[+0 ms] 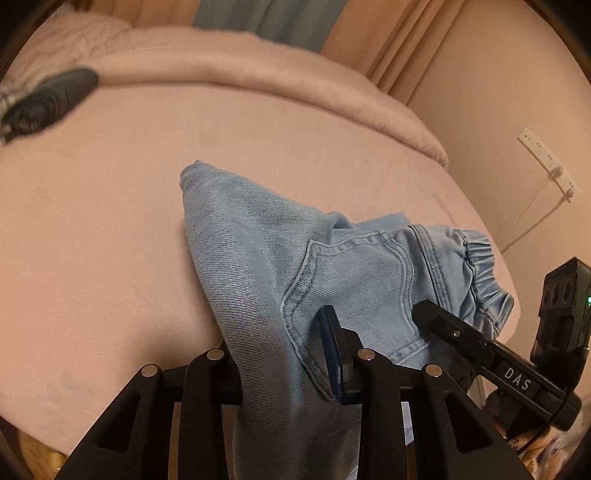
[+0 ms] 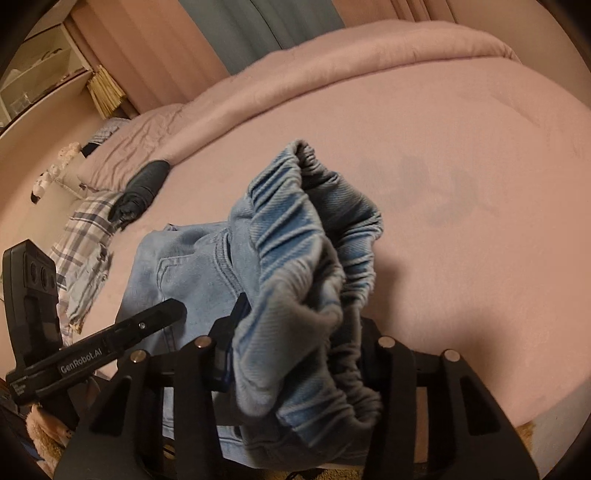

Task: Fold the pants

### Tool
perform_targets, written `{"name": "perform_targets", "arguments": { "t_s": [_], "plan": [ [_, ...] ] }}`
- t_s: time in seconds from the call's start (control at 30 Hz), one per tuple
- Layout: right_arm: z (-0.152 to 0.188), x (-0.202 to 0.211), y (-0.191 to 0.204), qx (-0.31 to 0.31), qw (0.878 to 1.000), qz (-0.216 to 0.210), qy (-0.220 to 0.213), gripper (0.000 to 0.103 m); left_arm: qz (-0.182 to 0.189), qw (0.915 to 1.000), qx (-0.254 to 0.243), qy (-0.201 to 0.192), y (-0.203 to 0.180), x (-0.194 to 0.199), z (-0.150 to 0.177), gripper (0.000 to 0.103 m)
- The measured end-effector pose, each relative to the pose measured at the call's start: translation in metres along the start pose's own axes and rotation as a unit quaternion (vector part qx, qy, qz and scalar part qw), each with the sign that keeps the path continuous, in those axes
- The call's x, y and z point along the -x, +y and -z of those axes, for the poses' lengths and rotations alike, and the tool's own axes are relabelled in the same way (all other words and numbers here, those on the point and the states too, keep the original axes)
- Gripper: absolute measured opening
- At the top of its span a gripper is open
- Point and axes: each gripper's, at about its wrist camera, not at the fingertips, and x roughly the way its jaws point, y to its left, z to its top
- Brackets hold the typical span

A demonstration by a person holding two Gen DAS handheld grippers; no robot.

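Light blue denim pants (image 1: 258, 258) with an elastic waistband lie bunched on the pink bed (image 1: 110, 221). My left gripper (image 1: 284, 373) is shut on a fold of the denim beside the back pocket and lifts it. My right gripper (image 2: 295, 354) is shut on the gathered elastic waistband (image 2: 295, 229), which drapes over its fingers and hides the tips. The right gripper also shows in the left wrist view (image 1: 480, 343) at the lower right, next to the waistband. The left gripper also shows in the right wrist view (image 2: 122, 332) at the lower left.
A dark rolled garment (image 2: 142, 188) and a plaid cloth (image 2: 85, 236) lie at the bed's far left. A rolled pink duvet (image 1: 258, 77) runs along the back. A wall with a white power strip (image 1: 546, 158) is on the right. Curtains (image 1: 266, 18) hang behind.
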Motion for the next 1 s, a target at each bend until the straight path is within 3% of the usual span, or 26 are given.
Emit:
{"name": "perform_targets", "arguments": {
  "t_s": [0.33,0.63,0.83,1.0],
  "plan": [
    [-0.033,0.023,0.038,0.032,0.998,-0.032,-0.046,0.047,0.003,0.9977,-0.007,-0.068,0.005,0.051,-0.031,0.030],
    [-0.072,0.003,0.049,0.054,0.996,-0.026,-0.061,0.047,-0.008,0.9958,-0.008,-0.091,0.013,0.029,-0.067,0.030],
    [-0.087,-0.035,0.033,0.042,0.998,-0.016,-0.051,0.047,-0.006,0.9971,-0.002,-0.076,0.032,-0.006,-0.070,0.030],
    [-0.082,-0.077,0.018,0.030,1.000,0.004,-0.006,0.047,-0.014,0.9994,0.027,-0.016,0.055,-0.053,-0.063,0.030]
  ]
}}
